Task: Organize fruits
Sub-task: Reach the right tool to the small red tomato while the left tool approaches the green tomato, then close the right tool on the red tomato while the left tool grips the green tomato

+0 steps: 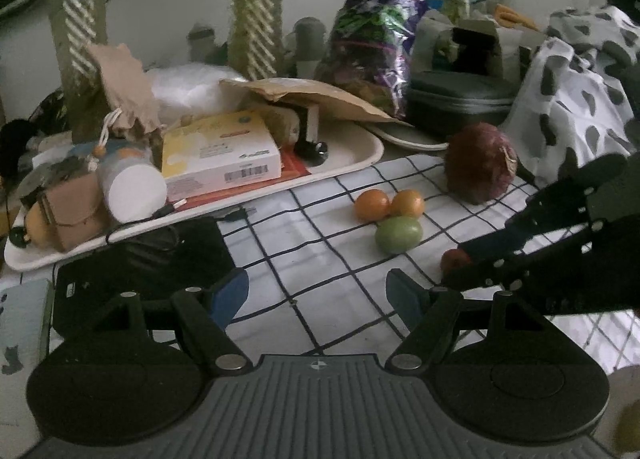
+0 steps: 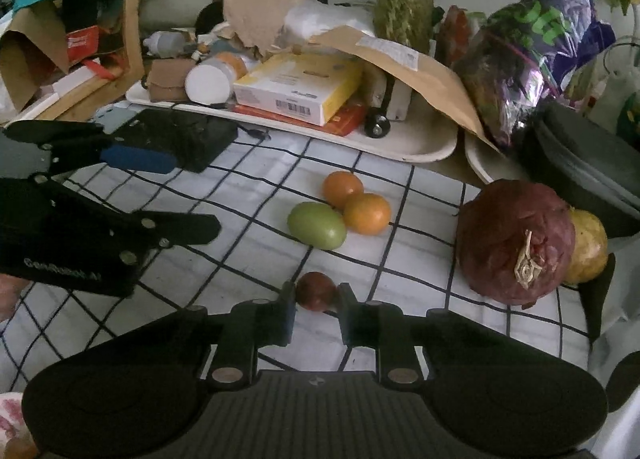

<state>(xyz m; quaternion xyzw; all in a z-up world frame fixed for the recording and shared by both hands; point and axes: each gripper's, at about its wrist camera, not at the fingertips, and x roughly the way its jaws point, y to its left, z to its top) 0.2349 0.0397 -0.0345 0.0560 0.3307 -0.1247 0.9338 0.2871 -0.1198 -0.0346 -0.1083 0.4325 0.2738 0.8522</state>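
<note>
Tray (image 2: 424, 153): boxes (cluttered) | right tool (image 2: 316, 299) grips red fruit (image 2: 315, 290) | left tool (image 1: 316, 295) open

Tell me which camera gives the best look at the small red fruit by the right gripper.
The right wrist view: the small red fruit sits unobstructed between the right gripper fingers, which are closed on it. In the left wrist view, only a sliver of it shows behind that gripper's fingers.

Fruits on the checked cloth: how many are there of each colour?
Orange: 2
Green: 1
Small dark red, between the right gripper's fingers: 1
Big dark red: 1
Yellow, behind the big red one: 1
Total: 6
</note>
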